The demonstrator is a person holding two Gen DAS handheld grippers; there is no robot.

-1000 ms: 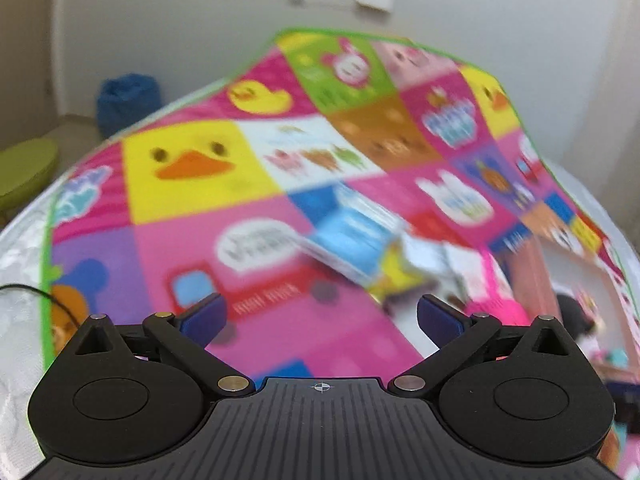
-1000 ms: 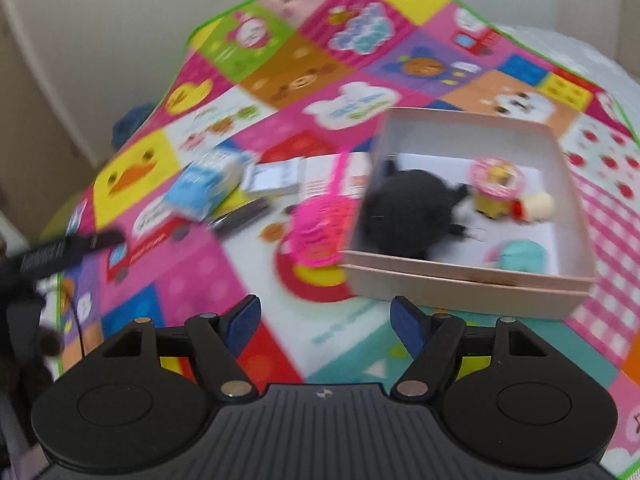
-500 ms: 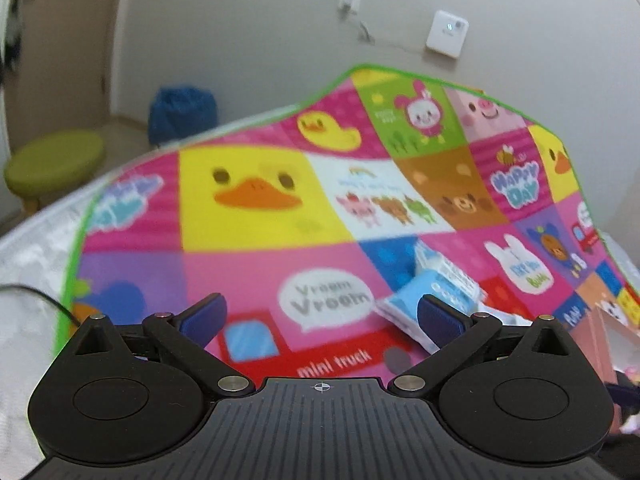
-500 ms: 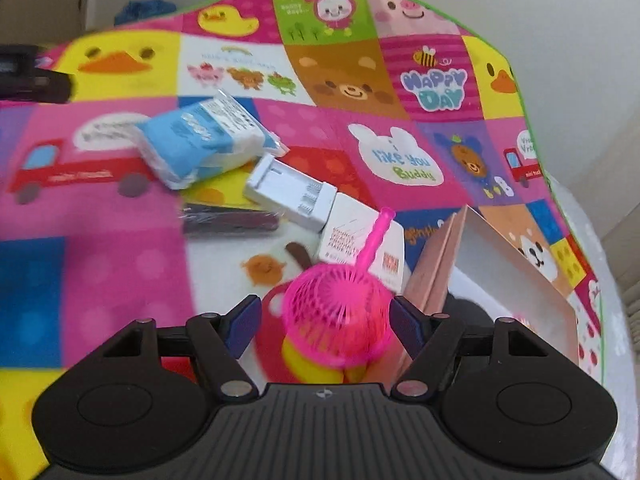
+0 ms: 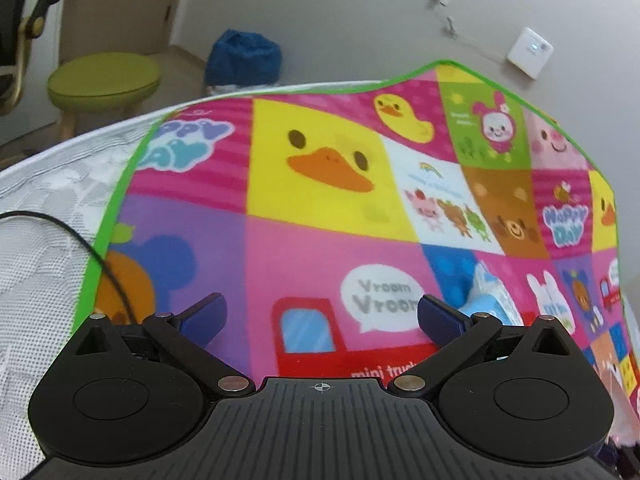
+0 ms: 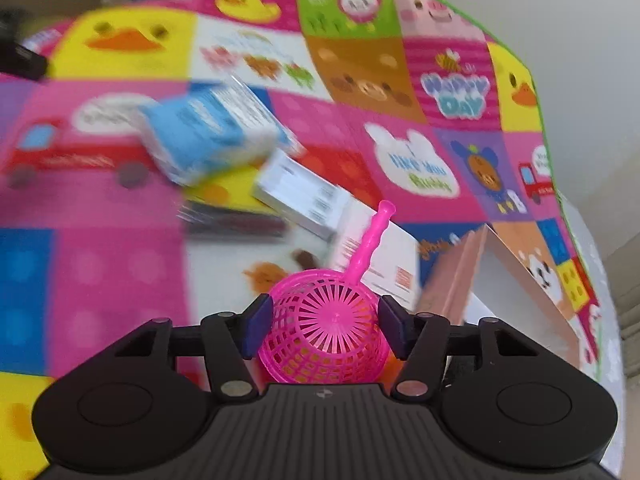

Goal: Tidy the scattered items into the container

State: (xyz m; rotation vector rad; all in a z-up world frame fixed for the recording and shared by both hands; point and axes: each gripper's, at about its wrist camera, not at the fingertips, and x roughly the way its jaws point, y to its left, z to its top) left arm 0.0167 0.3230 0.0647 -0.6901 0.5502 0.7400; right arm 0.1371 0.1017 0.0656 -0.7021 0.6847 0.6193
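Left wrist view. The left gripper has its jaws spread wide with nothing between them, hanging over the red truck square near the left edge of the patterned play mat. A blue tissue pack shows just beyond the right fingertip, not touching it. A black cable crosses the white quilted cover at the mat's left edge. A second ago this view was blurred and took in the scattered items at centre; the tissue pack now sits at the right margin.

Right wrist view. The right gripper has just been closing its jaws, with the pink toy strainer between them. The left pad meets the basket's side; at the right pad, contact cannot be told. The basket lies dome-up, and its handle runs along the long axis, pointing away and slightly right, toward the mat's far edge. Left of it lie the tissue pack, a dark flat packet, a white box and a white card, all blurred. The open pink container stands just beside the strainer, toward the mat's right edge. A second ago the jaws were wider and the strainer lay well ahead.
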